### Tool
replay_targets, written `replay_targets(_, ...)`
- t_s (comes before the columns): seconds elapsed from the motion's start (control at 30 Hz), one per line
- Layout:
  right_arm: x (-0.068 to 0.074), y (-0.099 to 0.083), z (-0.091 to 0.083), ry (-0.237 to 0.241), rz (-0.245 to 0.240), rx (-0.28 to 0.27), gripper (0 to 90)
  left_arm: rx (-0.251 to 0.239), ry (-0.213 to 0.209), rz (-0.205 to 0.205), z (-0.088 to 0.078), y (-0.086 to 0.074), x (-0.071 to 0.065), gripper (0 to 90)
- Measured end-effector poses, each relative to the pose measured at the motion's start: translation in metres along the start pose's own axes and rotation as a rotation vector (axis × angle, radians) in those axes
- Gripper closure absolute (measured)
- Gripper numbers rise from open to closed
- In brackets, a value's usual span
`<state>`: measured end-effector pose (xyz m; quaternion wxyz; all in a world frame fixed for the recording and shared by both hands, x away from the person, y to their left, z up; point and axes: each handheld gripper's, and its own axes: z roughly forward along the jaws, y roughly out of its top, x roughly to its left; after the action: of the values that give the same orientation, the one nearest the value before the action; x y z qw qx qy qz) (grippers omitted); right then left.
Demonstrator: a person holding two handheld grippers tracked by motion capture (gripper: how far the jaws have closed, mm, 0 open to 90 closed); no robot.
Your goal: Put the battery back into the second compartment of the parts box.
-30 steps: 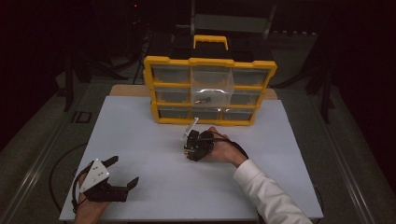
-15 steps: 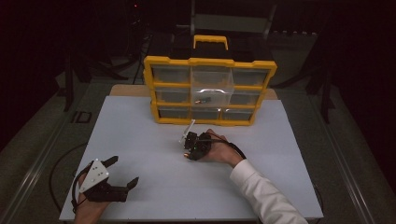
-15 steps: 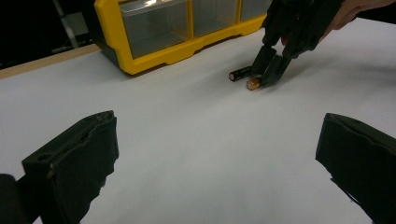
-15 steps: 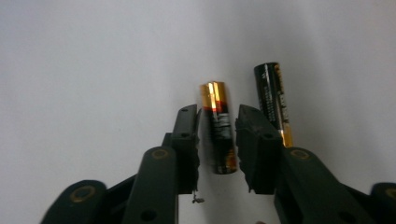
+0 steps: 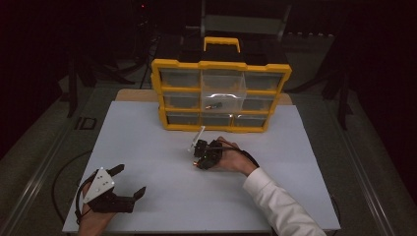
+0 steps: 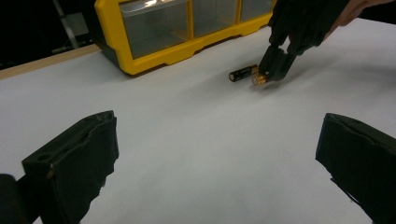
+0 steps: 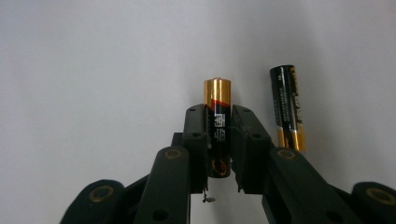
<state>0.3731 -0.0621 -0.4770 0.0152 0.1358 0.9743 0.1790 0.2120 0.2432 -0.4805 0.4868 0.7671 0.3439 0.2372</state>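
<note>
Two black-and-gold batteries lie on the white table top. My right gripper [image 7: 218, 116] is shut on one battery [image 7: 217, 93], gripping its middle; its jaws have just been closing with that battery between them. The second battery [image 7: 287, 107] lies free just beside it, parallel. In the high view the right gripper [image 5: 199, 160] points down at the table in front of the yellow organizer [image 5: 221, 64]. The left gripper view shows it [image 6: 273, 72] with both batteries [image 6: 243, 73]. My left gripper [image 5: 129, 181] rests open and empty at the near left, its jaws wide apart [image 6: 217, 154].
The yellow organizer with clear drawers stands upright at the far side of the white board [image 5: 305, 162]. Its middle drawer [image 5: 223, 93] is pulled out with a small item inside. A cable trails from each gripper. Dark floor surrounds the table.
The right hand and its gripper have shifted only slightly over the batteries. The left hand has stayed where it was.
</note>
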Motion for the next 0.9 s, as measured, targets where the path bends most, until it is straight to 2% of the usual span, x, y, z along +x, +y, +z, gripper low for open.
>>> replay_targets(0.03,0.000,0.000,0.000,0.000,0.000,0.000,76.4,0.001,-0.001,0.000,0.001,0.000,0.000,0.2)
replay_targets(0.07,0.000,0.000,-0.010,0.025,0.013,-0.027,76.4,0.001,-0.002,-0.001,0.001,0.000,0.000,0.2)
replay_targets(0.1,0.000,0.001,-0.014,0.028,0.009,-0.032,76.4,0.001,-0.002,-0.001,0.001,0.000,0.000,0.2)
replay_targets(0.57,0.007,0.013,-0.059,0.030,-0.013,-0.053,76.4,0.001,-0.001,-0.001,0.000,0.000,0.000,0.2)
replay_targets(0.9,0.011,0.019,-0.085,0.023,-0.027,-0.074,76.4,0.003,-0.002,-0.002,0.001,0.000,0.000,0.2)
